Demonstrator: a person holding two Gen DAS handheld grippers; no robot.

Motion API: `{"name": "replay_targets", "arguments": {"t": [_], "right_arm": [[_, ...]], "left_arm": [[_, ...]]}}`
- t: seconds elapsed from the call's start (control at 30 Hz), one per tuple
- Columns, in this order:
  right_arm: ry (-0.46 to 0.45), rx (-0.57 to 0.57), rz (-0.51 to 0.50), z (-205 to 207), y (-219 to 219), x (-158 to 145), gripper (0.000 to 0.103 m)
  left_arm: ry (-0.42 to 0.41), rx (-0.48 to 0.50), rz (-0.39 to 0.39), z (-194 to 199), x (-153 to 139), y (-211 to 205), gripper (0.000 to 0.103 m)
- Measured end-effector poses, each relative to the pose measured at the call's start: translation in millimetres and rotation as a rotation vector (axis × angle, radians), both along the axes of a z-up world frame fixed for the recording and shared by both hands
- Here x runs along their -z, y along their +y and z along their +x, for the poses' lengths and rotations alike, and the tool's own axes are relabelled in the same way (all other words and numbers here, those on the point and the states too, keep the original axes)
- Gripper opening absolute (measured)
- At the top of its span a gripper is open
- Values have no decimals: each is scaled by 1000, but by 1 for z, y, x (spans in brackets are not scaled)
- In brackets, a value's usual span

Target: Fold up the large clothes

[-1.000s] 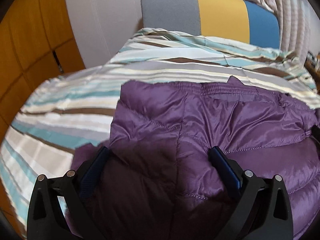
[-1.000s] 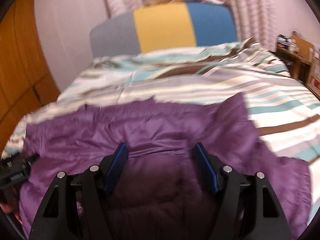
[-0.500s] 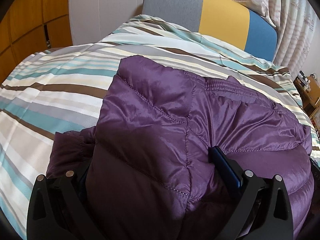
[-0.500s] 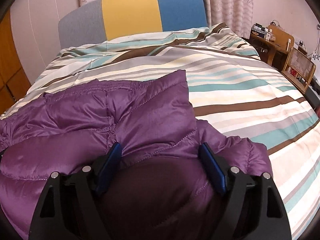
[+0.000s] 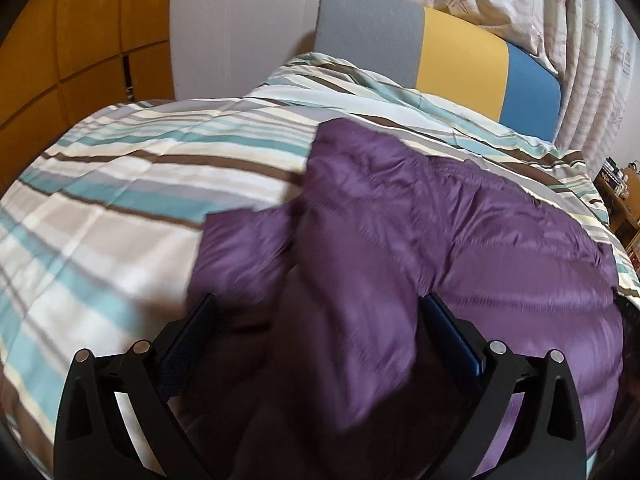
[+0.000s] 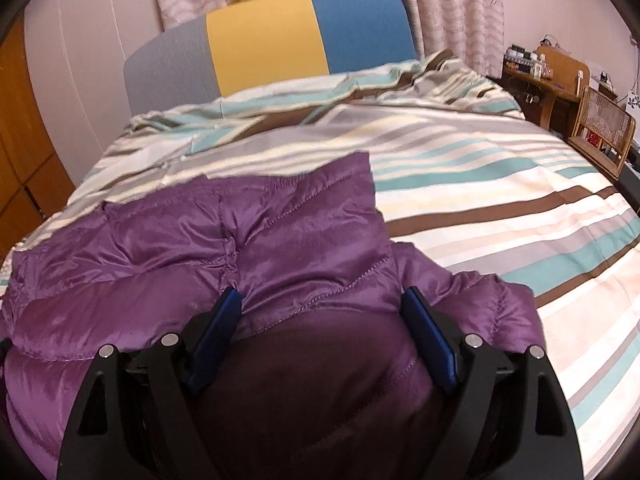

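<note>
**Purple jacket lies bunched on the striped bed, both grippers spread over it**

A quilted purple jacket (image 6: 280, 240) lies crumpled on the striped bedspread (image 6: 500, 208), well short of the grey, yellow and blue headboard (image 6: 268, 48) at the bed's far end. Its far edge runs roughly parallel to the headboard, with a folded flap standing nearest to it.

The right gripper (image 6: 320, 308) hangs over the part of the jacket farthest from the headboard. Its jaws are opening, and a puffed fold of the jacket bulges up between the blue pads (image 6: 428, 344) without being pinched.

The left gripper (image 5: 316, 320) sits over the jacket's left side, fingers spread wide. Purple fabric fills the gap between them; this view is blurred, so whether the pads press on it is hard to judge, though they look released.

A patterned curtain (image 6: 440, 8) hangs behind the headboard.
</note>
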State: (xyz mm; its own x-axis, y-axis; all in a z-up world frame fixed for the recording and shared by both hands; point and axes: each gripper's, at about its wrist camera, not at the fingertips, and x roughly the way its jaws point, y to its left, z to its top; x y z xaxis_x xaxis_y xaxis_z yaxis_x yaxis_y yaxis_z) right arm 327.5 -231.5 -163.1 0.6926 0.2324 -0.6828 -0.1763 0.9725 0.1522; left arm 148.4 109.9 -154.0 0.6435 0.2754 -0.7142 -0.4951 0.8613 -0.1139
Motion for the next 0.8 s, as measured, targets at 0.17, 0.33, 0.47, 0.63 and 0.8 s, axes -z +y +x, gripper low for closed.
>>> {"name": "replay_targets", "arguments": {"t": [0.17,0.33,0.47,0.63,0.8], "right_arm": [[-55,-2,9,-24,-2,-14,83],[-47,-36,-37,-54,3,-22,83],[-35,-52,-86,-76,9,-24,82],[-29,-79,-77,-102,13,-27,81],[-42,-113,-90,-120,22,-29,80]], "left_arm": [[-31,-33,-69,-24,4,7,100],[-43,-56,-138,-41,11,8,100],[-59,-71,-243,-59,17,9,100],[-59,-47,-241,-75,14,0,100],[-90,-17,-290,-93,10,-7,100]]}}
